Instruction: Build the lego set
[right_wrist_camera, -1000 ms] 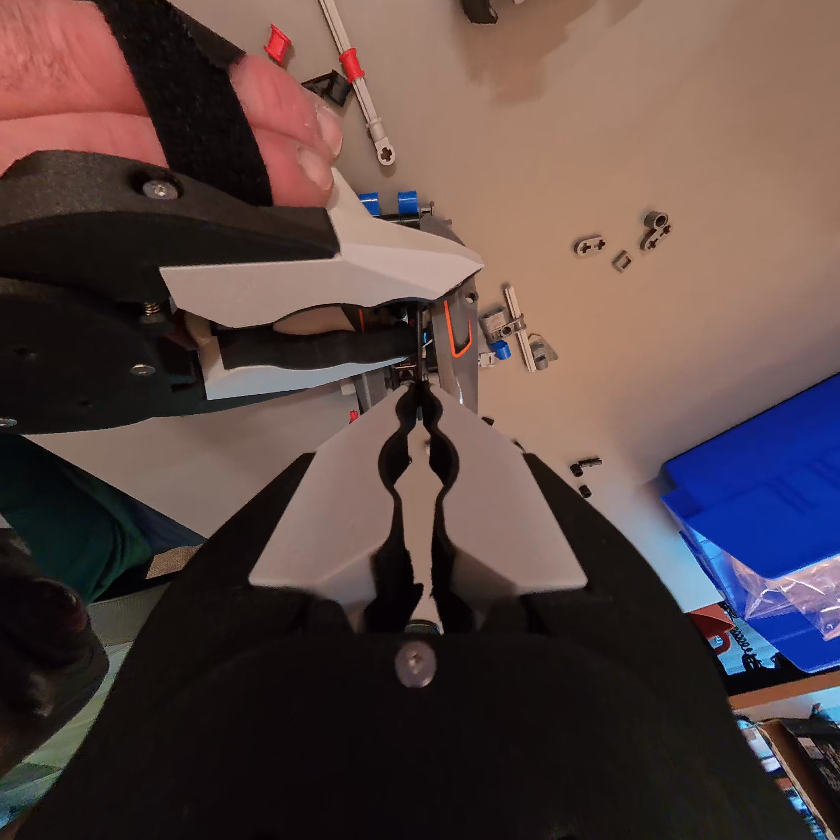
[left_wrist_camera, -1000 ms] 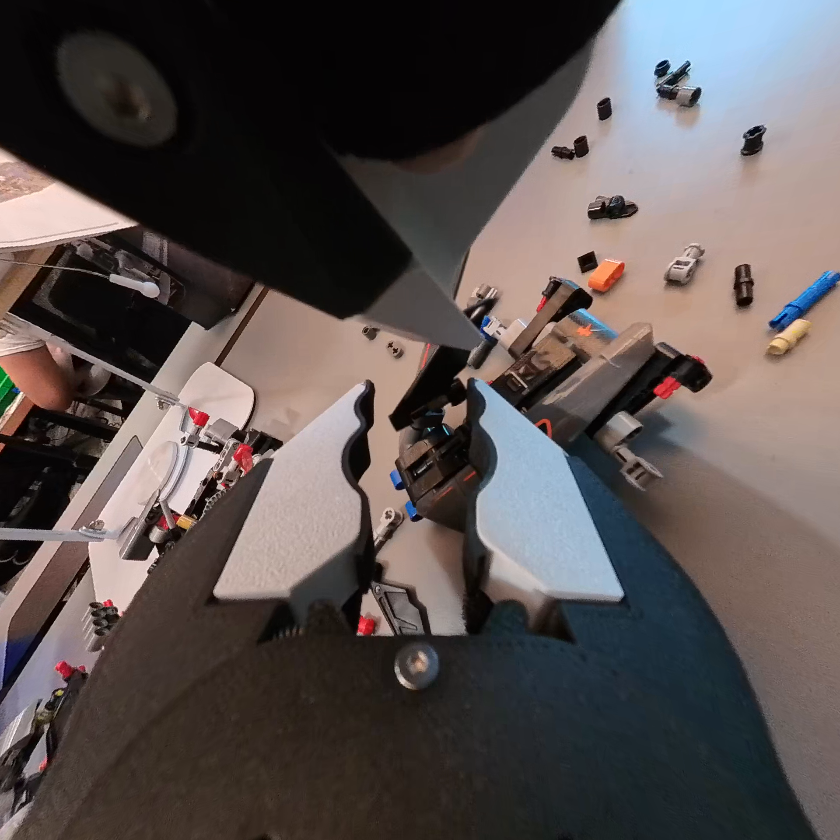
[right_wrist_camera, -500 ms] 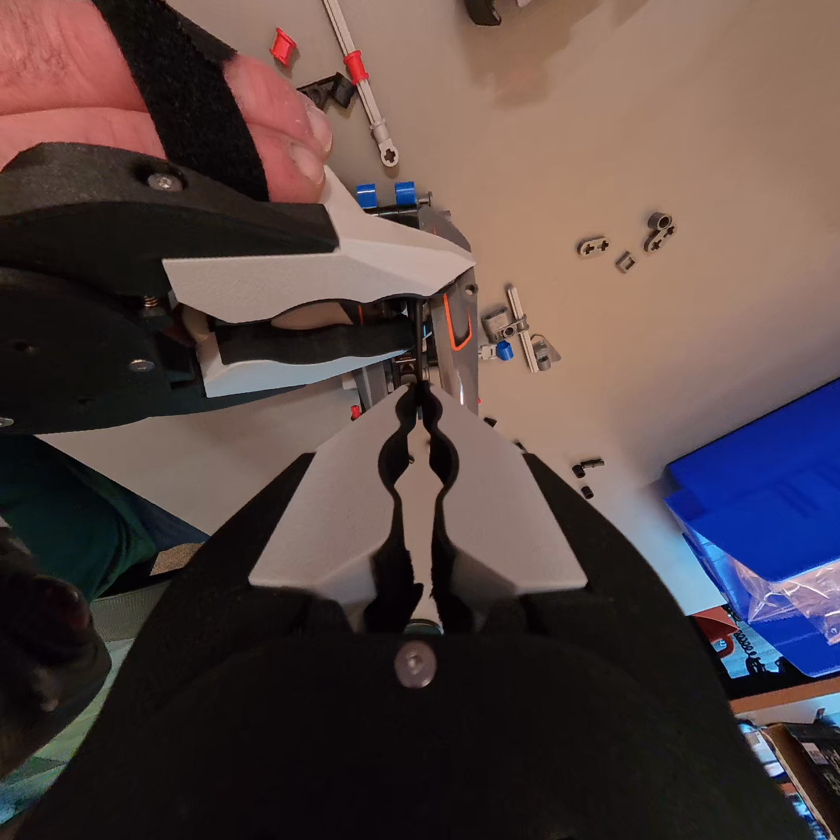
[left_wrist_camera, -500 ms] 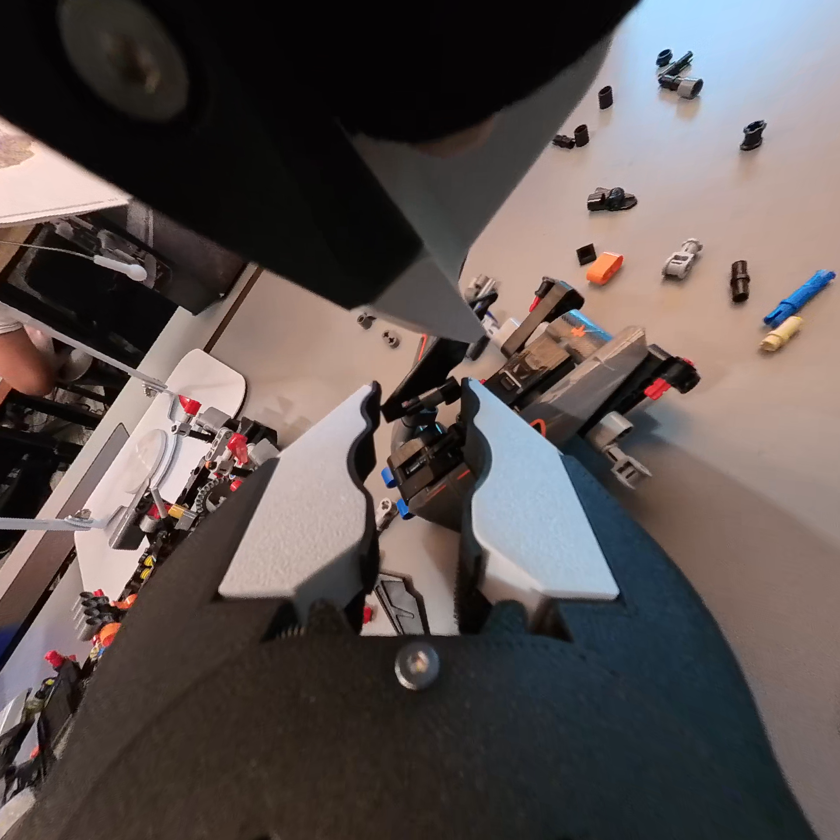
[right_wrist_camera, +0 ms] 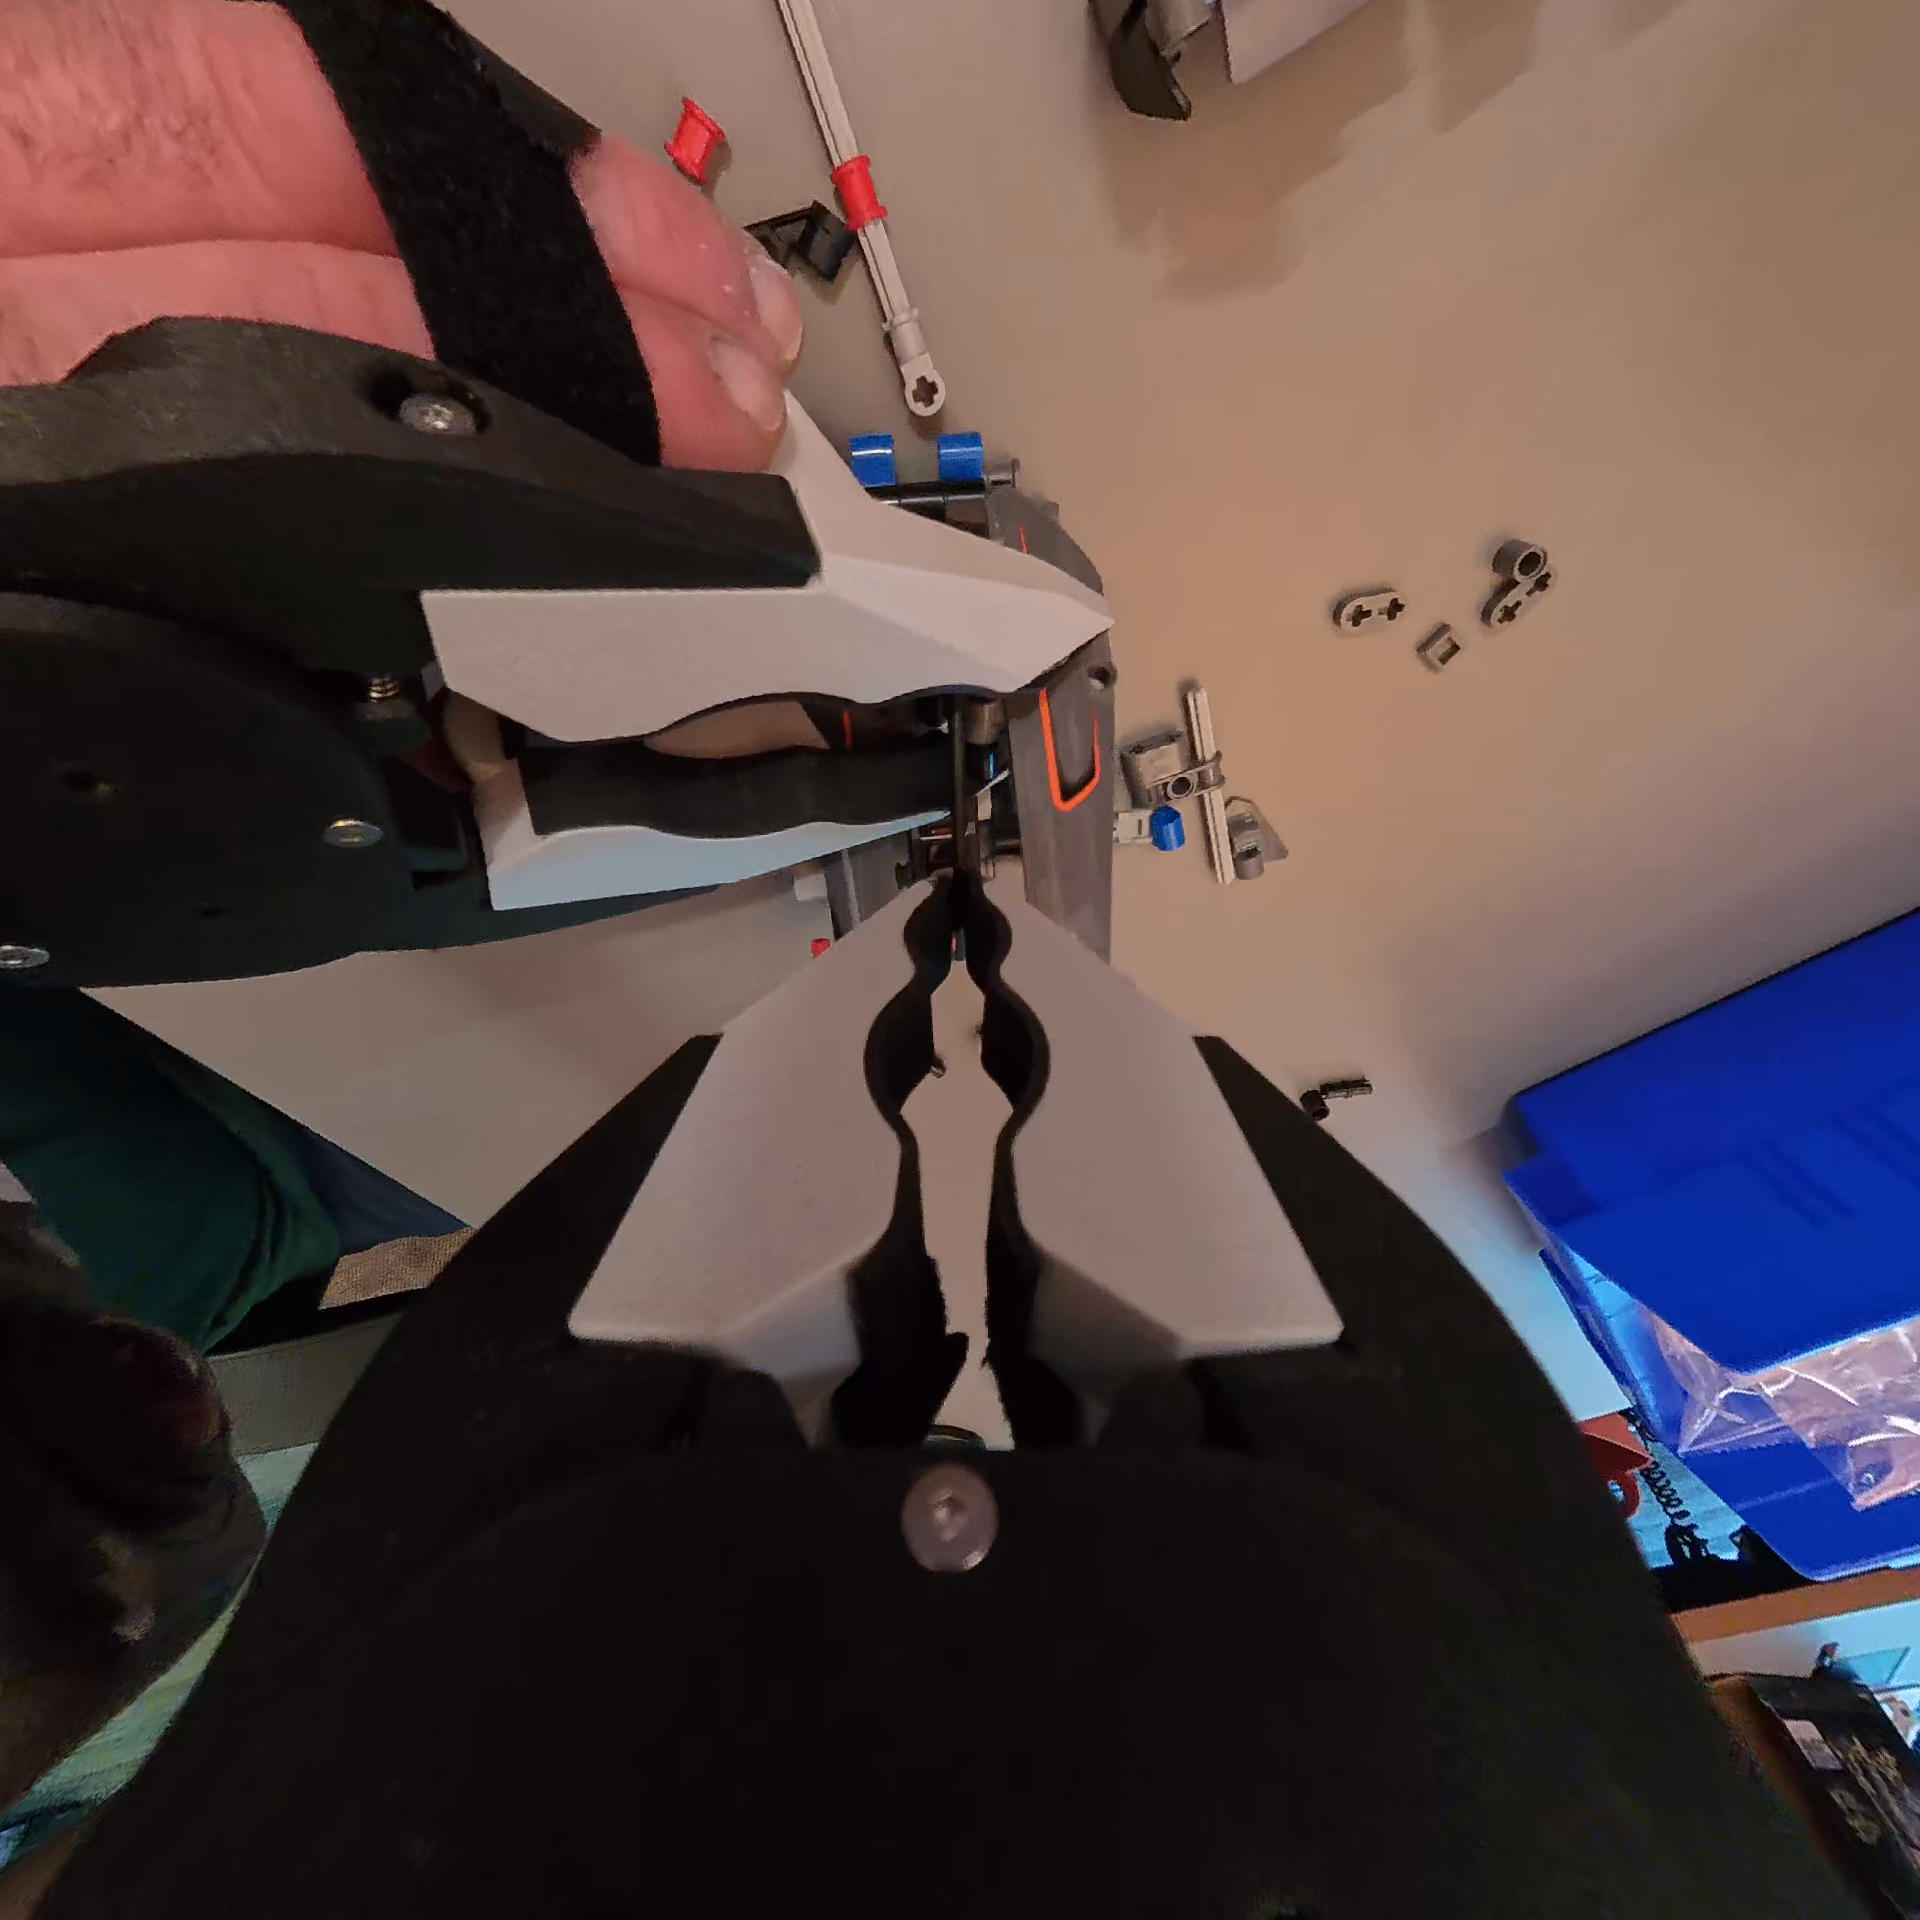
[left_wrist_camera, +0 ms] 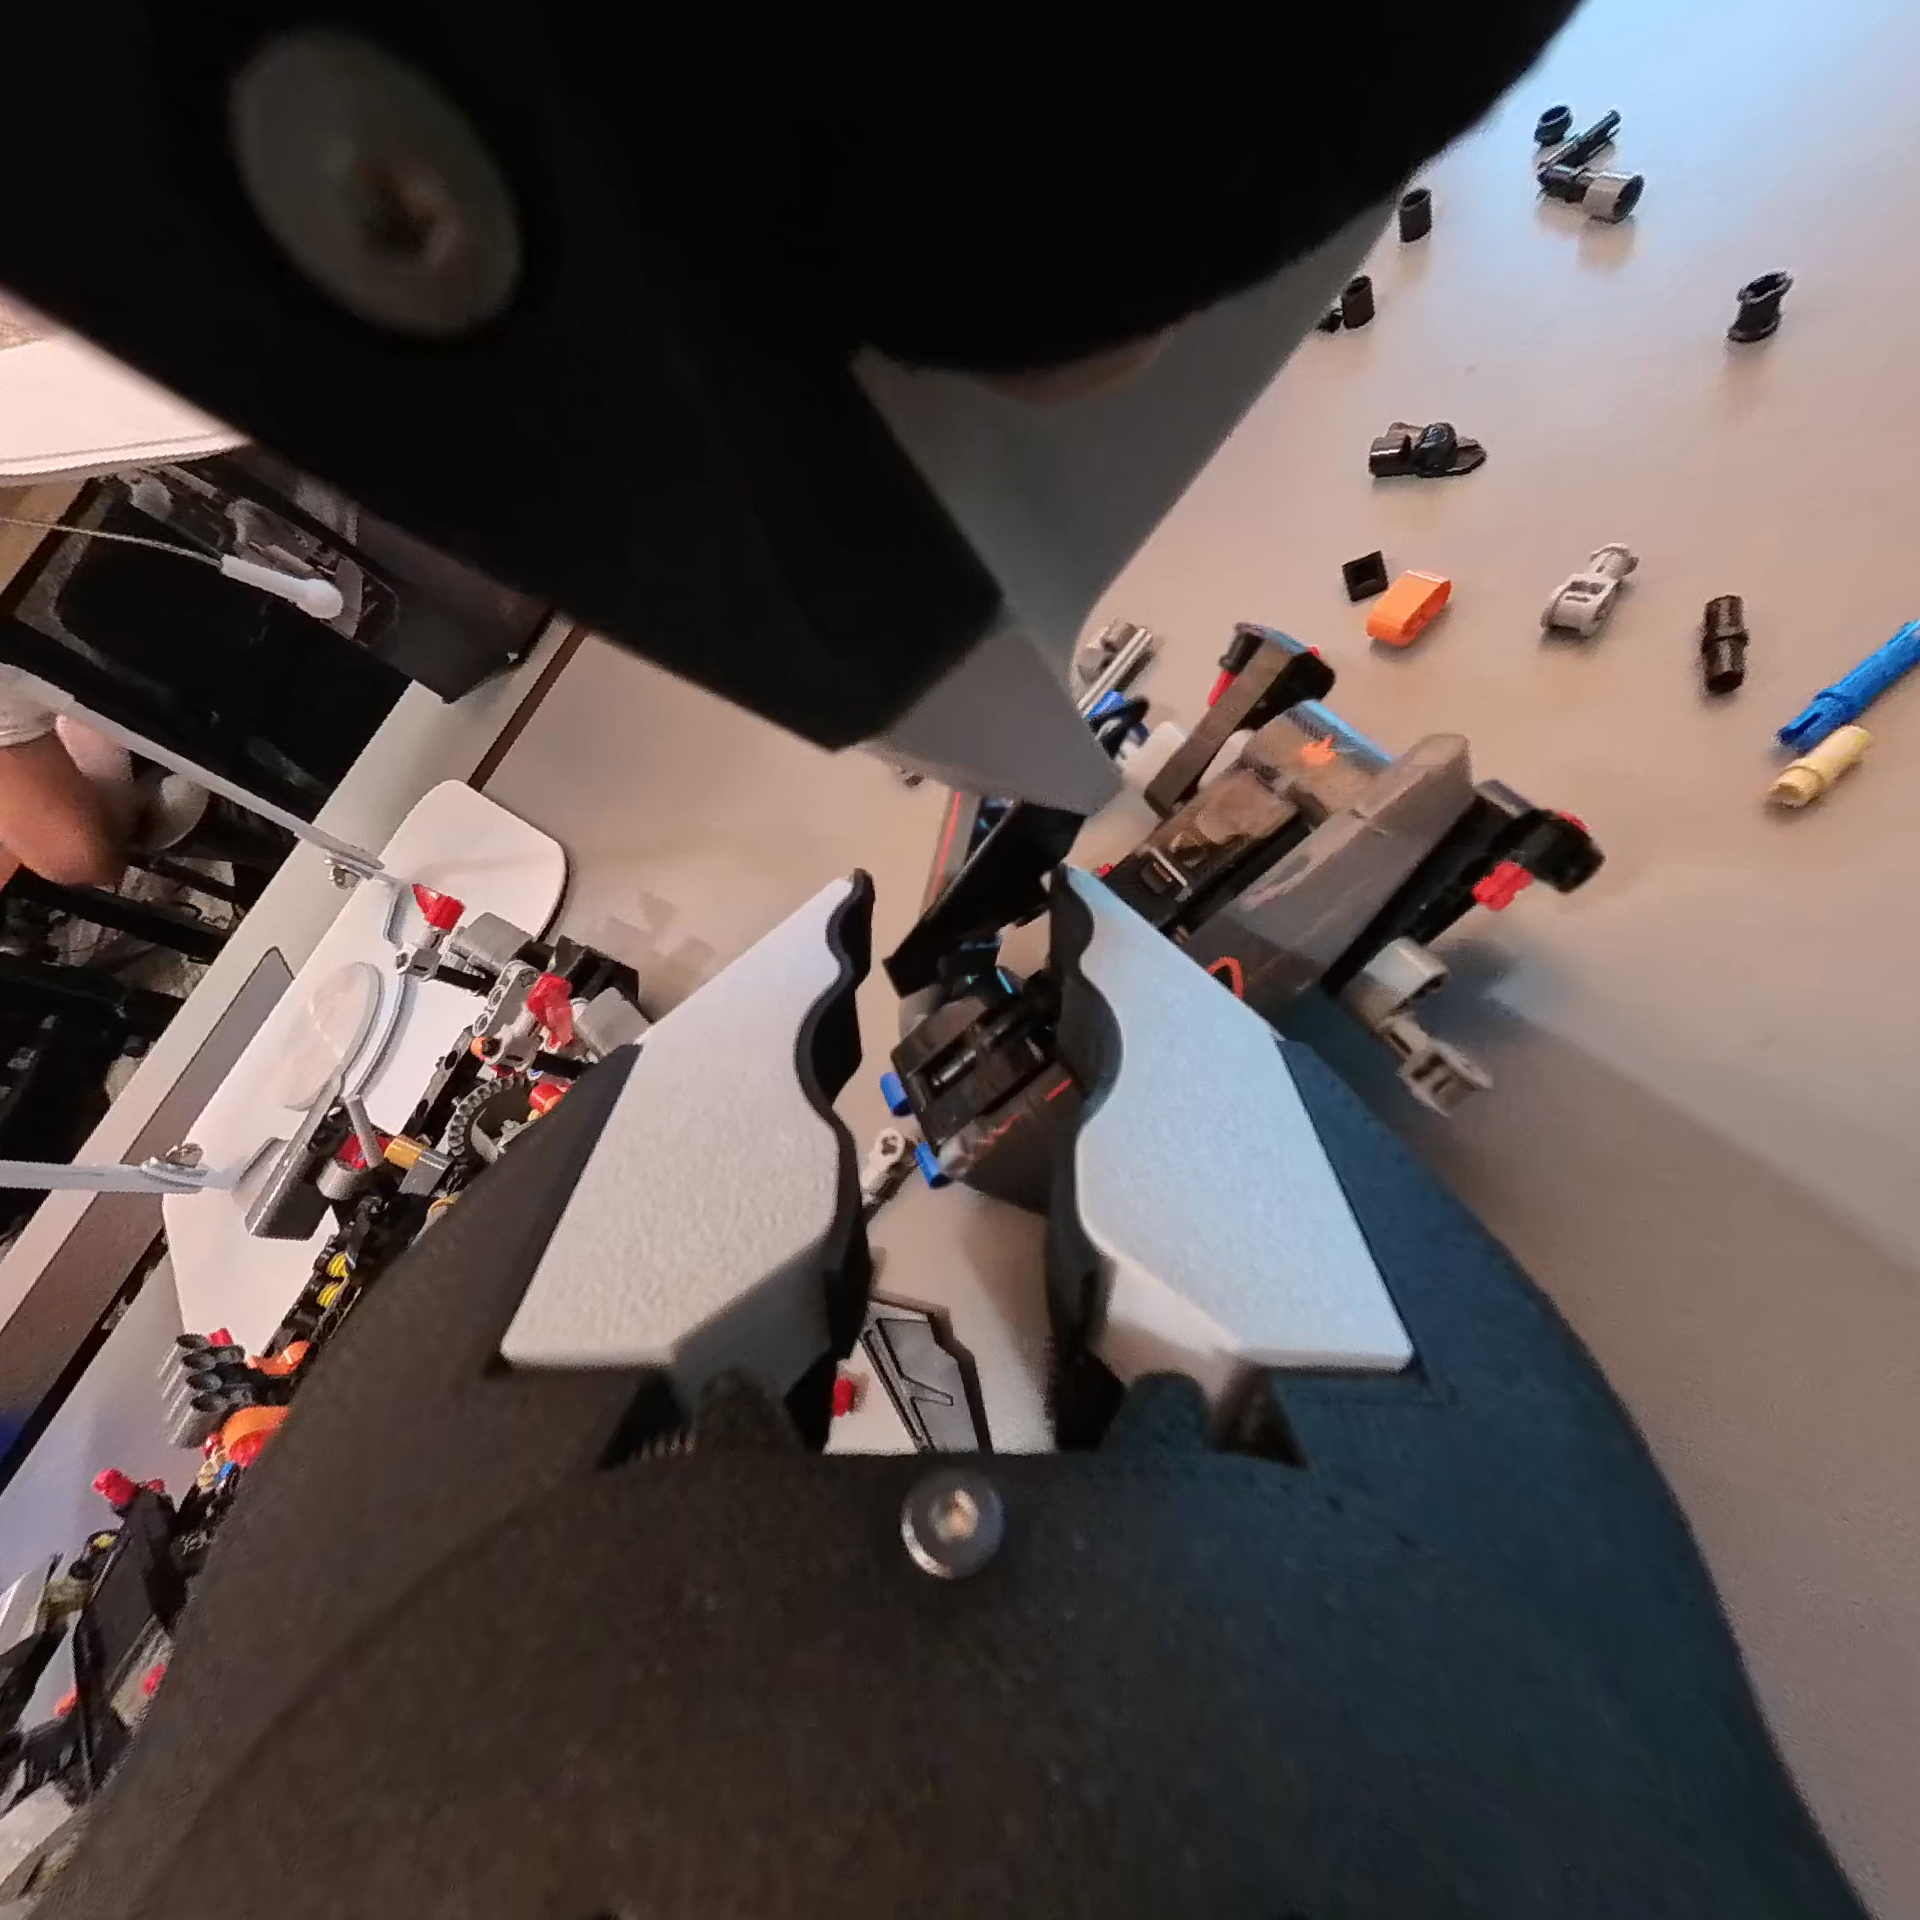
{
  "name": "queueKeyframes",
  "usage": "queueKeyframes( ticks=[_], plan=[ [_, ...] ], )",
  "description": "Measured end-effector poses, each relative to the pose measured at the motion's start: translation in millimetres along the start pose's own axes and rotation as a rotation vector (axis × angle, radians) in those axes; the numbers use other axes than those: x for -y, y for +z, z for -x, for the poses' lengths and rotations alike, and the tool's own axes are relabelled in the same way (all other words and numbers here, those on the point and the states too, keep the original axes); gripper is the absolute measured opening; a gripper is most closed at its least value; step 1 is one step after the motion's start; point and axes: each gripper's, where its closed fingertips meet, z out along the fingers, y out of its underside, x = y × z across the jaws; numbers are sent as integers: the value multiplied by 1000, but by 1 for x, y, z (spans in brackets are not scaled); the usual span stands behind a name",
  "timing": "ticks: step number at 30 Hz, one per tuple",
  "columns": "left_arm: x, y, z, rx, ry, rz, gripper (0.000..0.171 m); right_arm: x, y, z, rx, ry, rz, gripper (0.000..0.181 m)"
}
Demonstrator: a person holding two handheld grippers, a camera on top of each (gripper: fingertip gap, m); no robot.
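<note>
Jaws of our right gripper (right_wrist_camera: 961, 899) are pinched on a thin black panel (left_wrist_camera: 987, 883) whose far end is hidden behind our left gripper (left_wrist_camera: 961, 961). Left jaws stand apart around the dark grey and black lego model (left_wrist_camera: 1340, 831), though we cannot tell whether both pads touch it. Fingers (right_wrist_camera: 717, 312) of the left hand lie strapped over that gripper, reaching in sideways. Beyond the right jaws, two blue pins (right_wrist_camera: 914, 457) show on the model, which rests on the worktop (right_wrist_camera: 1455, 312).
</note>
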Motion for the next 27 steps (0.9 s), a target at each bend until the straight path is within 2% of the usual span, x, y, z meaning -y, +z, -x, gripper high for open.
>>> queueKeyframes(
  ticks=[15,27],
  plan=[
    [-2,-2,-1,-19,-9,8,36,-3,0,-1,-28,22,31,0],
    [-3,-2,-2,-48,-28,19,31,-3,3,0,-11,28,31,0]
  ],
)
